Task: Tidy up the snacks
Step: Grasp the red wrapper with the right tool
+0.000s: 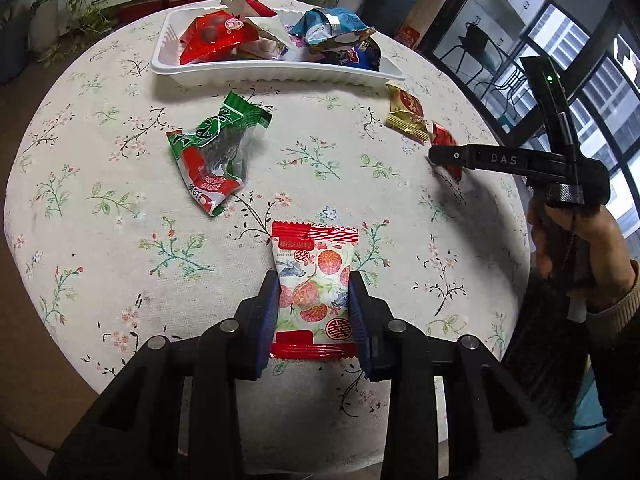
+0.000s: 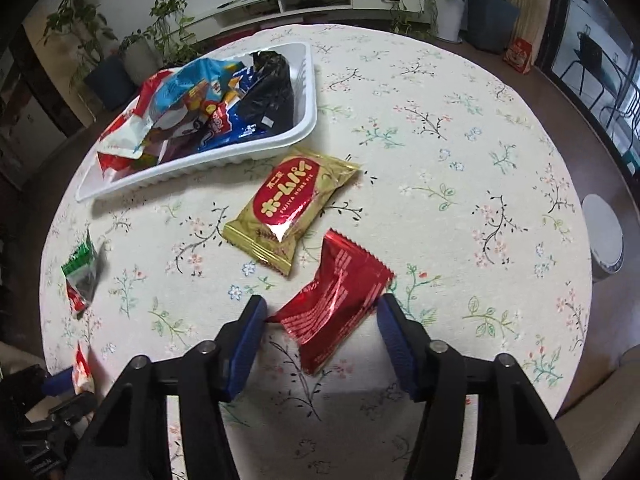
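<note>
Big round table under a cream floral tablecloth [image 2: 460, 152], and at its far side sits the white ribbed plastic tray [image 1: 276, 71], already heaped with crinkly snack bags. Loose packets are scattered nearer in. Largest of them is the crumpled green, red and clear wrapper [image 1: 210, 156], left of centre; it looks airy and floppy, so a pinch across a bunched fold should serve. The gold foil pie packet with its red oval label [image 2: 292, 210] lies just near of the tray, flat and pillowy, glossy enough to slide; best taken across its short sides.

Now the left gripper [image 1: 314, 292]: its blue pads are clamped on the white lychee-print packet with red crimped ends [image 1: 314, 276], squeezing the long edges at the near middle of the table. Light, soft, film-wrapped, with the grip sitting mid-body where it won't tear a seal.

Over on the right, the right gripper [image 2: 322, 316] straddles the small shiny red foil sachet [image 2: 334, 306], jaws not pressing on both sides yet. The left pad is at its corner and the right one is just clear. It's slick and nearly weightless, lying skewed, so it could pivot; closing on the puffed centre looks safest.
</note>
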